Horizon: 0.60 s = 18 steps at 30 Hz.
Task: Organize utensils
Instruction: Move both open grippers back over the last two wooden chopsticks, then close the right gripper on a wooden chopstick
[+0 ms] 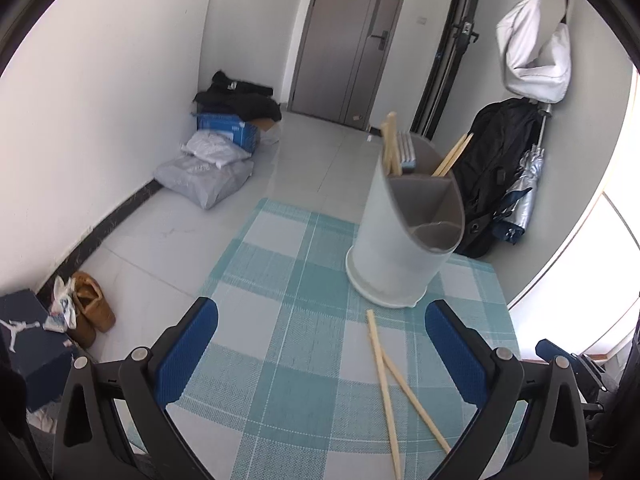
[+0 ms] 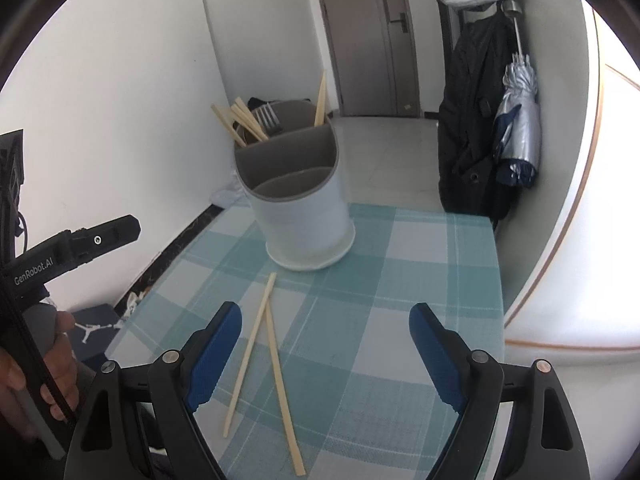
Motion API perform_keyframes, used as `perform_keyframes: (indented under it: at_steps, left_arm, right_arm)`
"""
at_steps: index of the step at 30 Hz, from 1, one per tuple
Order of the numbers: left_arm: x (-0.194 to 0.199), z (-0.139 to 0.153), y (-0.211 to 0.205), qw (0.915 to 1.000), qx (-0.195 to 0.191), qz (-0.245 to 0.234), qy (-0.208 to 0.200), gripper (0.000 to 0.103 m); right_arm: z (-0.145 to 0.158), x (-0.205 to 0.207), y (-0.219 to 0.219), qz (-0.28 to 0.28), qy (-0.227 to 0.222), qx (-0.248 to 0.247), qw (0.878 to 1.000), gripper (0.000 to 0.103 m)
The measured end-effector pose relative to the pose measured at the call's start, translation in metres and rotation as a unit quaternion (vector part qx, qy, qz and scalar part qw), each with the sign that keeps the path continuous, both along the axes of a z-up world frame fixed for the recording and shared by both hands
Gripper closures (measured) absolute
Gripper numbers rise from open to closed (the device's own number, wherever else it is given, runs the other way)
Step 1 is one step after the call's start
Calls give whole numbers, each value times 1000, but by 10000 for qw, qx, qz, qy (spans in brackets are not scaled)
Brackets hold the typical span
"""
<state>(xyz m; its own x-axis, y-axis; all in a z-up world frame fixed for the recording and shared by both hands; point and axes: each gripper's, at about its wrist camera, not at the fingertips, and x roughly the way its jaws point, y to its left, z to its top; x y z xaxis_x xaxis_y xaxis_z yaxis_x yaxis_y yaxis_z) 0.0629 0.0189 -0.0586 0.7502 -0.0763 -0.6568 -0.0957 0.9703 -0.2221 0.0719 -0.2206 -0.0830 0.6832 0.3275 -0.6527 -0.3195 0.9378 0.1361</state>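
Observation:
A white utensil holder (image 1: 396, 244) (image 2: 304, 216) with grey dividers stands on a teal checked tablecloth (image 1: 280, 360) (image 2: 380, 280). Chopsticks (image 2: 240, 118) and a fork (image 2: 267, 118) stick out of its back compartments. Two loose chopsticks (image 1: 390, 380) (image 2: 264, 360) lie crossed on the cloth in front of the holder. My left gripper (image 1: 322, 350) is open above the cloth, the loose pair between its fingers near the right one. My right gripper (image 2: 326, 354) is open too, with the pair just inside its left finger (image 2: 216, 356). Neither touches anything.
The table ends just beyond the holder; past it are tiled floor, a grey door (image 1: 352, 40), bags and a box (image 1: 224, 148) by the wall, shoes (image 1: 90, 308), and a black coat with an umbrella (image 2: 516, 120). A hand (image 2: 60, 360) holds the left gripper's body (image 2: 72, 252).

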Motion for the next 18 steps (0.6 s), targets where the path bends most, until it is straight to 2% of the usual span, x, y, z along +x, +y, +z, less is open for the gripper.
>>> perform_keyframes:
  at_steps: [3, 8, 14, 16, 18]
  left_arm:
    - [9, -12, 9, 9990, -283, -17, 335, 1]
    - [14, -24, 20, 9978, -303, 19, 586, 1]
    - [17, -30, 41, 9943, -678, 229, 791, 1]
    - [17, -29, 45, 9935, -755, 287, 798, 1]
    - [19, -28, 48, 9932, -755, 332, 815, 1]
  right_arm:
    - [-12, 4, 10, 64, 133, -330, 9993, 17]
    - [-36, 16, 34, 112, 328, -1063, 9937, 17]
    - [-56, 30, 57, 322, 646, -1375, 9879, 21]
    - [-61, 32, 65, 362, 709, -1460, 9861, 27]
    - [-67, 34, 71, 400, 749, -1570, 9839, 29]
